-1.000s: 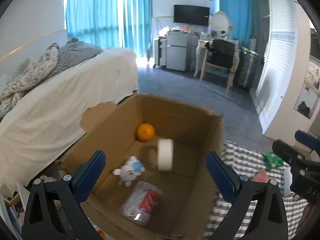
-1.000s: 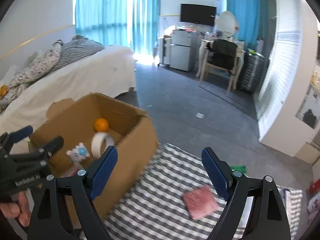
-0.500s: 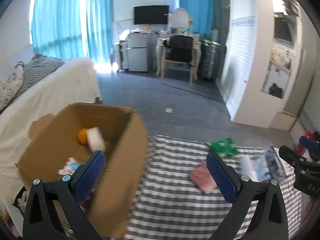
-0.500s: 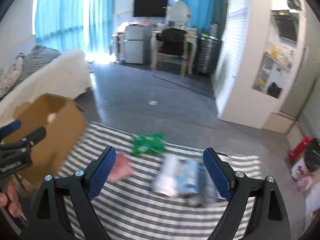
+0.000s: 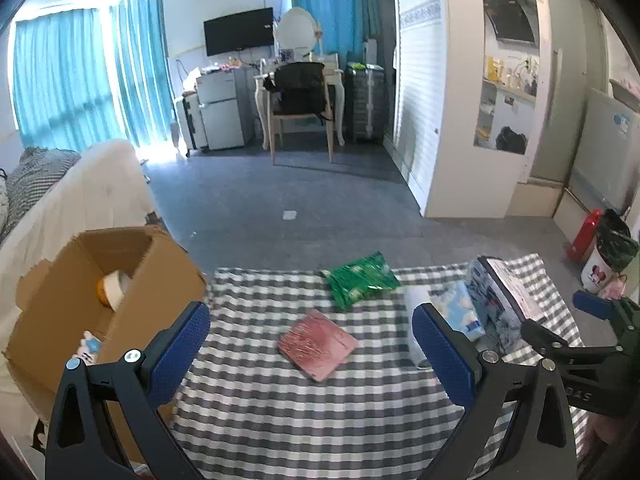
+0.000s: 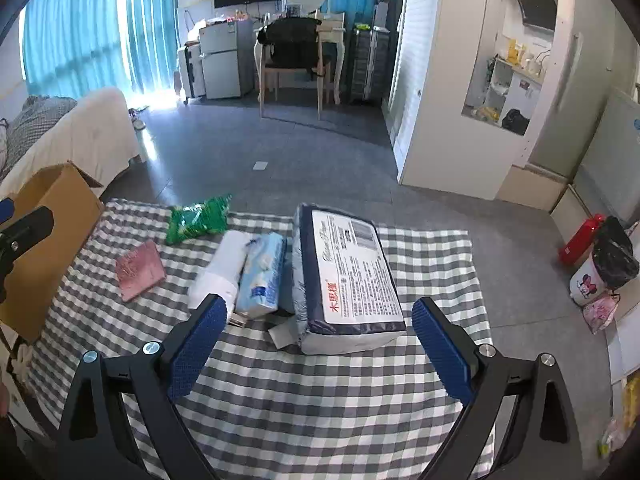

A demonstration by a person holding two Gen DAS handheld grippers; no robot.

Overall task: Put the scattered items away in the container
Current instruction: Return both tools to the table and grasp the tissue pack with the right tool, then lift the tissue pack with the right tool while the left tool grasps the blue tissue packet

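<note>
A cardboard box (image 5: 160,280) stands at the left edge of a checked cloth (image 5: 280,420); a tape roll (image 5: 116,286), an orange and a small toy show inside. On the cloth lie a pink packet (image 5: 316,344), a green packet (image 5: 360,280), a white roll (image 6: 224,264), a light blue tissue pack (image 6: 262,272) and a large navy-and-white pack (image 6: 348,276). My left gripper (image 5: 310,354) is open and empty above the pink packet. My right gripper (image 6: 318,342) is open and empty, just short of the large pack.
A bed with a white cover (image 5: 100,188) lies left of the box. A red extinguisher (image 6: 580,238) and a small bin (image 6: 608,268) stand on the floor at the right. A chair and desk (image 5: 300,100) are at the far wall.
Both grippers have swung right, away from the box and over the checked cloth. The tape roll that was falling into the box now rests inside it.
</note>
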